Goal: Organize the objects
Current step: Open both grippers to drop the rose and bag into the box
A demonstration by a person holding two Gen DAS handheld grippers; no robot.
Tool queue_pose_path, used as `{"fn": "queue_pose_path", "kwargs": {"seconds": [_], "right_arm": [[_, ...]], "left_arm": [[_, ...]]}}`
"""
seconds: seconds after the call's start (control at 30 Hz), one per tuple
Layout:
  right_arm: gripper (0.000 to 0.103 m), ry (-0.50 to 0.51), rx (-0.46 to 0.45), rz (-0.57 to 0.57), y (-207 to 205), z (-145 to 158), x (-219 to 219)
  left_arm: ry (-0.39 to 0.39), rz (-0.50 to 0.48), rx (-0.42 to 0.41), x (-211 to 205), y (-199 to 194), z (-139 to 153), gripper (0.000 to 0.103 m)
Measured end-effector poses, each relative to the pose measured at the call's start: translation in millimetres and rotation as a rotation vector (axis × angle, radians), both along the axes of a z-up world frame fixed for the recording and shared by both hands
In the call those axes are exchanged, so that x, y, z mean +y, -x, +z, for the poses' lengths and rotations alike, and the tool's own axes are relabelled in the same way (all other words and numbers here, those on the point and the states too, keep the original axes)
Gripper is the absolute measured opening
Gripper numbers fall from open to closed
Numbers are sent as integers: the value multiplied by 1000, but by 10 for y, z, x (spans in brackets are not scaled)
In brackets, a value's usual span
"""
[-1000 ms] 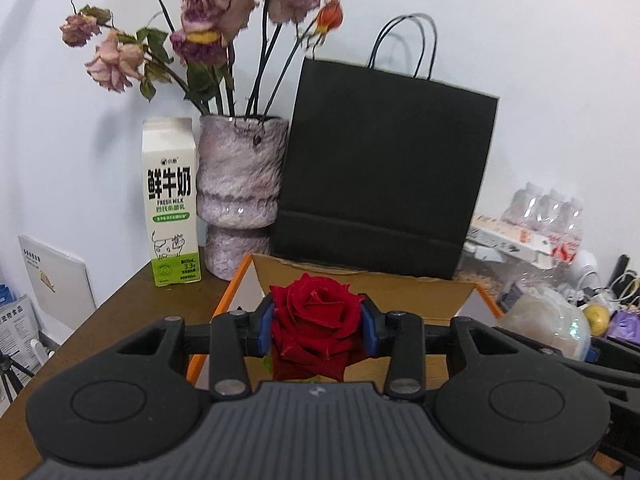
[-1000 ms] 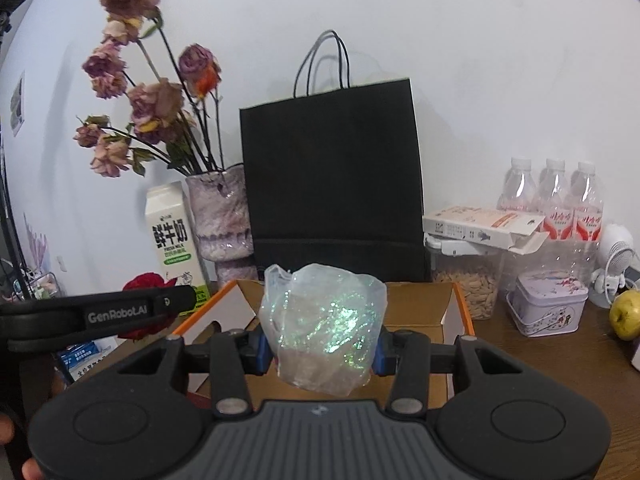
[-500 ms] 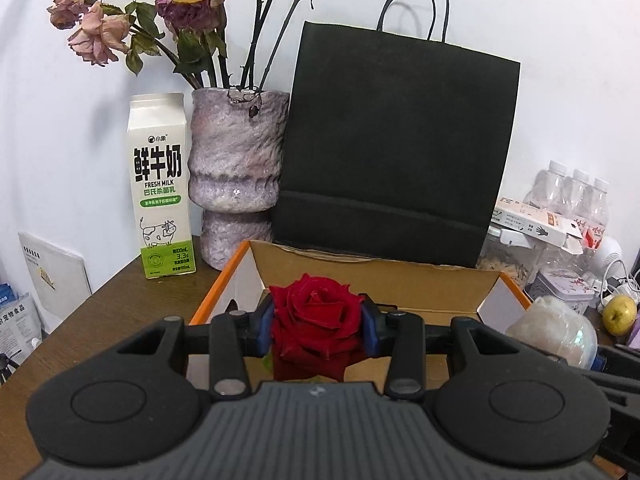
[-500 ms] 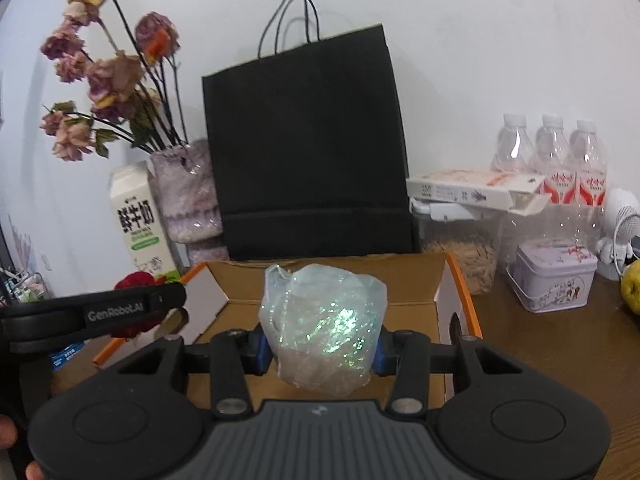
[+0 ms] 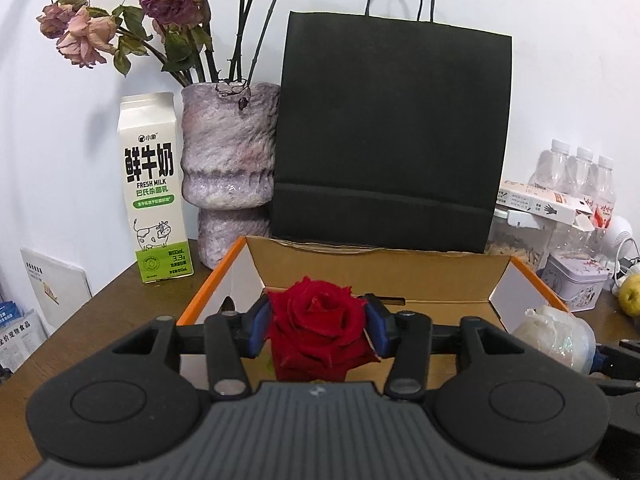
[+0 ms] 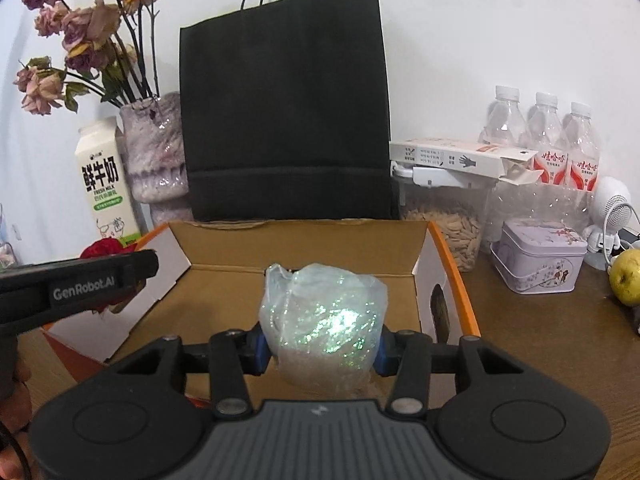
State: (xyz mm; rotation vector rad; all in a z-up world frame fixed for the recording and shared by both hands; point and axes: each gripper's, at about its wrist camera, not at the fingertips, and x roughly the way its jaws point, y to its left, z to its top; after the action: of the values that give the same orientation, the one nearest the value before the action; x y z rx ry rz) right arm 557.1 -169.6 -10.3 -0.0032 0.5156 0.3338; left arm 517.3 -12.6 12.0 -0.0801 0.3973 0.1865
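Observation:
An open cardboard box (image 5: pixel 376 256) with orange edges lies on the brown table. My left gripper (image 5: pixel 318 332) hangs over the box's near left part. A red rose (image 5: pixel 316 320) sits between its blue pads, which still touch the petals while the jaws are opening. In the right wrist view, my right gripper (image 6: pixel 322 346) is over the box (image 6: pixel 296 236). Its pads press a clear bag of iridescent glitter (image 6: pixel 324 312), and its jaws are opening slightly too. The bag (image 5: pixel 556 336) shows at the right of the left wrist view. The rose (image 6: pixel 102 246) shows at the left of the right wrist view.
Behind the box stand a black paper bag (image 5: pixel 392 136), a mottled vase of dried roses (image 5: pixel 230 152) and a milk carton (image 5: pixel 154 188). To the right are water bottles (image 6: pixel 544 136), a jar of seeds (image 6: pixel 444 216), a lilac tin (image 6: pixel 540 256) and a yellow-green fruit (image 6: pixel 628 276).
Both grippers have sunk toward the box, which now fills more of each view. The left pads stand slightly wider around the rose. The bag stays between the right pads.

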Motion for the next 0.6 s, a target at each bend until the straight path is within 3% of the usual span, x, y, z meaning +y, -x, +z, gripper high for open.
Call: {"fn": "queue_pose_path", "kwargs": {"seconds": [0.03, 0.1, 0.13, 0.17, 0.23, 0.6], "right_arm": [[51, 5, 4, -4, -7, -6, 1], [55, 17, 15, -13, -22, -22, 0], [66, 17, 22, -17, -30, -27, -3], [85, 16, 26, -22, -35, -30, -8], [99, 14, 17, -30, -22, -20, -17], [102, -2, 3, -30, 11, 55, -40]], "left_arm": [[-3, 0, -7, -4, 6, 1, 64], [-15, 11, -22, -10, 21, 10, 98], [-27, 21, -39, -19, 40, 18, 103], [-36, 27, -59, -32, 63, 30, 103], [-36, 24, -71, -40, 82, 53, 103], [-8, 25, -69, -26, 116, 128, 103]]}}
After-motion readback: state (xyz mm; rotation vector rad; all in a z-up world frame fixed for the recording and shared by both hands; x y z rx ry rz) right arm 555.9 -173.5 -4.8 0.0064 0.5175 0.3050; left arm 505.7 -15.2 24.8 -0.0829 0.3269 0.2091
